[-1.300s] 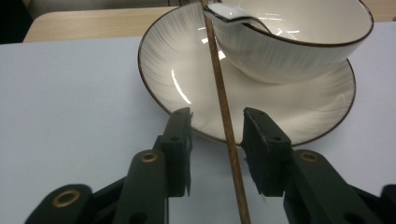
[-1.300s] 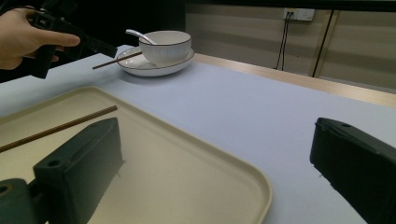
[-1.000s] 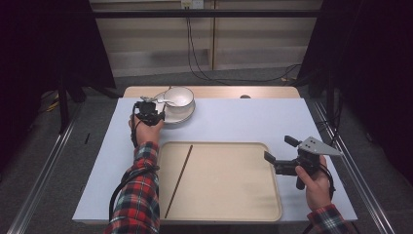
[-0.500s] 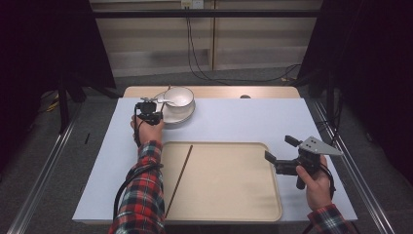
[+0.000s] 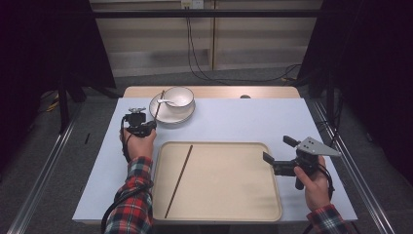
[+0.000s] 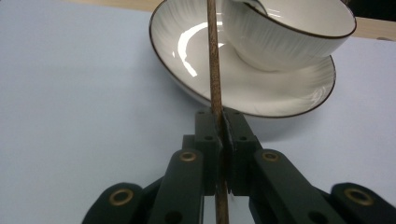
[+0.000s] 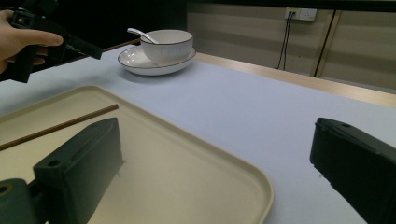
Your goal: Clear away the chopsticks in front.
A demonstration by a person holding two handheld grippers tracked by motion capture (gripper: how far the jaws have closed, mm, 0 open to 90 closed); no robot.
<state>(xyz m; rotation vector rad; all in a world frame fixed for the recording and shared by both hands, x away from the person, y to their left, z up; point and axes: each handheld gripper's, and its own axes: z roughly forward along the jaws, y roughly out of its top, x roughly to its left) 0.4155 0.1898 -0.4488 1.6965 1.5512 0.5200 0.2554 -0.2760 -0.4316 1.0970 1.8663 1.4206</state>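
Barely anything has shifted over the last second: the left gripper [image 5: 146, 125] has just eased a touch back toward the person from the plate [image 5: 158, 115], and the right one hasn't budged at all. From where I'm standing, the left gripper's jaws are pinched tight on a brown chopstick [image 6: 215, 79], gripping it near its lower end while the far end slants up over the plate rim toward the bowl [image 5: 179, 96] that sits on it, with a white spoon [image 5: 165, 102] resting inside. Its mate, the second chopstick [image 5: 178, 179], already lies flat on the left part of the beige tray [image 5: 234, 204], running roughly front to back. The right gripper [image 5: 275, 154] hangs at the tray's right edge with its jaws spread wide and nothing between them, basically on standby. So my guess is we're mid-carry: one stick delivered, this one freshly lifted off the dishes and about to go the same way. Next move, I'd say, is swinging the left hand back and down over the tray, getting the stick level and lined up beside the first one, then letting go low so it doesn't bounce or roll. Worth watching that the raised end clears the plate rim and doesn't clip the bowl on the way out.
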